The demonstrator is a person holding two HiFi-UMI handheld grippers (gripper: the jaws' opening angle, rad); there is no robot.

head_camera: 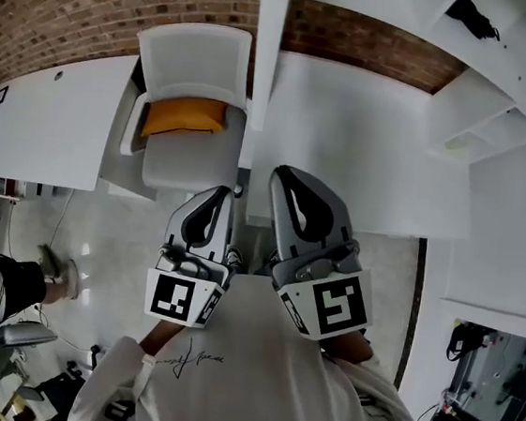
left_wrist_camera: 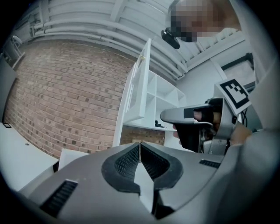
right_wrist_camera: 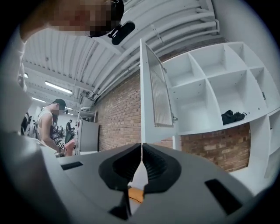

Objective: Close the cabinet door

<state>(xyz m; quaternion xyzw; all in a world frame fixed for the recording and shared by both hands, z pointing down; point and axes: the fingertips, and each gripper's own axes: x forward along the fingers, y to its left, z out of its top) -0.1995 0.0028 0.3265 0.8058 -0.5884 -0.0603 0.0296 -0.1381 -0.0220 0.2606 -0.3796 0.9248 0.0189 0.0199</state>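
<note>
A brick wall (right_wrist_camera: 118, 113) rises ahead of both tools. The white cabinet (right_wrist_camera: 218, 83) stands above and to the right of the right tool (right_wrist_camera: 141, 148). The cabinet door (right_wrist_camera: 152, 98) is swung wide open, straight ahead of that tool and untouched. A white surface (head_camera: 365, 141) lies beyond its tips. A white chair (head_camera: 193, 65) with an orange cushion (head_camera: 184, 116) sits ahead of the left tool (left_wrist_camera: 140, 145). Both tools have their jaws pressed together and hold nothing.

We find the right gripper (right_wrist_camera: 141, 159) with its jaws closed tip to tip, nothing between them. Directly ahead, above the jaws, the cabinet door (right_wrist_camera: 157, 96) stands open. White shelving (right_wrist_camera: 192, 107) right of it holds a dark item (right_wrist_camera: 232, 117).
</note>
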